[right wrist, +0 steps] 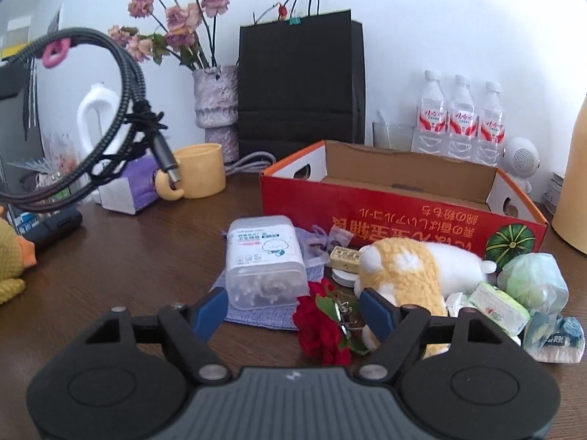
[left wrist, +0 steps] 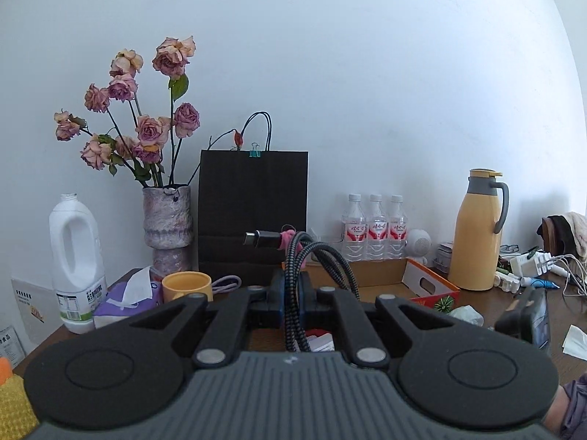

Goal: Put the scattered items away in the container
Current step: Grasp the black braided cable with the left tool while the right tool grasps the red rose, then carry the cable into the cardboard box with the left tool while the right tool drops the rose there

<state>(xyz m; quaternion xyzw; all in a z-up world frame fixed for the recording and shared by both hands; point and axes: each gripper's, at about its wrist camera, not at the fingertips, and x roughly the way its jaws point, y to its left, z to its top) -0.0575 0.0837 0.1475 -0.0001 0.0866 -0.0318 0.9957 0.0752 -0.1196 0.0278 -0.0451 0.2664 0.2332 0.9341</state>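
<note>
1. Left gripper point(left wrist: 290, 293) is clamping a coiled braided USB cable point(left wrist: 312, 256), holding it above the table; its plug is pointing left, long axis horizontal.
2. Right gripper point(right wrist: 293, 308) is hovering with its jaws apart over the red rose point(right wrist: 323, 326).
3. Cardboard box point(right wrist: 400, 198) is sitting on the dark wooden table point(right wrist: 139, 256) beneath a white wall point(left wrist: 367, 73).
</note>
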